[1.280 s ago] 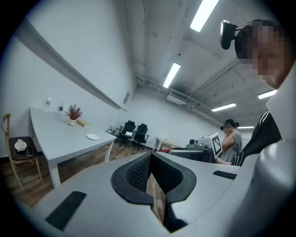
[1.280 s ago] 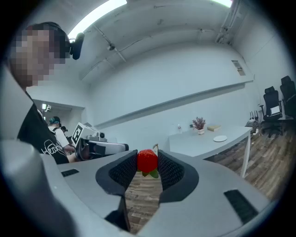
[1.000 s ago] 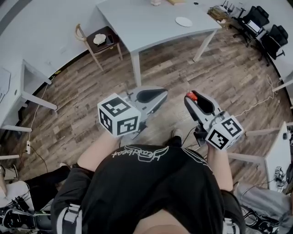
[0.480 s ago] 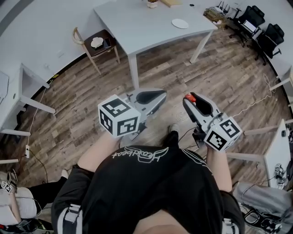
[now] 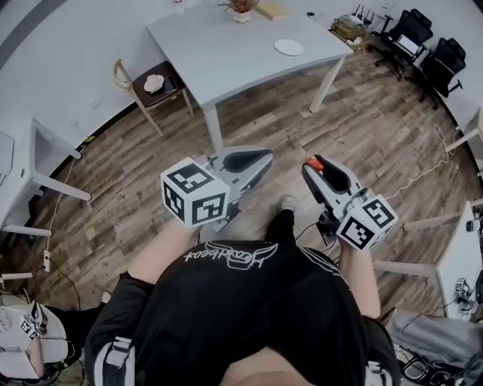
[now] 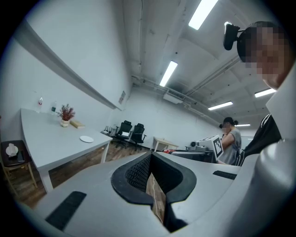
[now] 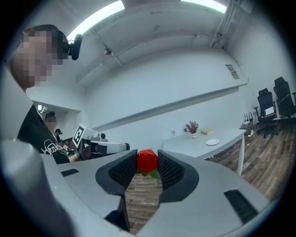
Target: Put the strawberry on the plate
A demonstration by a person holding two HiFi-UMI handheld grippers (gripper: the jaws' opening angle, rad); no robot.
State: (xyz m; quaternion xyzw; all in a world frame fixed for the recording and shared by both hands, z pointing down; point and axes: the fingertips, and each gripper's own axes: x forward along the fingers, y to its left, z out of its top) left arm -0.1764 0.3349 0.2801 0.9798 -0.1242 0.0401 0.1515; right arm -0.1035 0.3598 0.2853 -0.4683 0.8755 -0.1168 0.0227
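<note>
A red strawberry (image 7: 147,160) with a green leaf sits pinched between the pads of my right gripper (image 7: 147,167); in the head view the strawberry (image 5: 314,161) shows as a red spot at the tip of the right gripper (image 5: 312,164). My left gripper (image 5: 256,161) is held beside it at waist height, its jaws shut with nothing between them (image 6: 149,172). The white plate (image 5: 289,47) lies on the far grey table (image 5: 226,53), well ahead of both grippers; the plate (image 7: 212,142) also appears small in the right gripper view and in the left gripper view (image 6: 86,139).
A wooden chair (image 5: 151,84) stands left of the table. A potted plant (image 5: 242,7) and a book (image 5: 272,10) sit at the table's far side. Black office chairs (image 5: 430,45) are at the far right. White desks (image 5: 34,162) flank the wooden floor. Another person (image 6: 229,139) stands nearby.
The table, plate and chair have slid lower and leftward in the head view, so the person has stepped toward the table. Both grippers keep their pose; the strawberry stays gripped.
</note>
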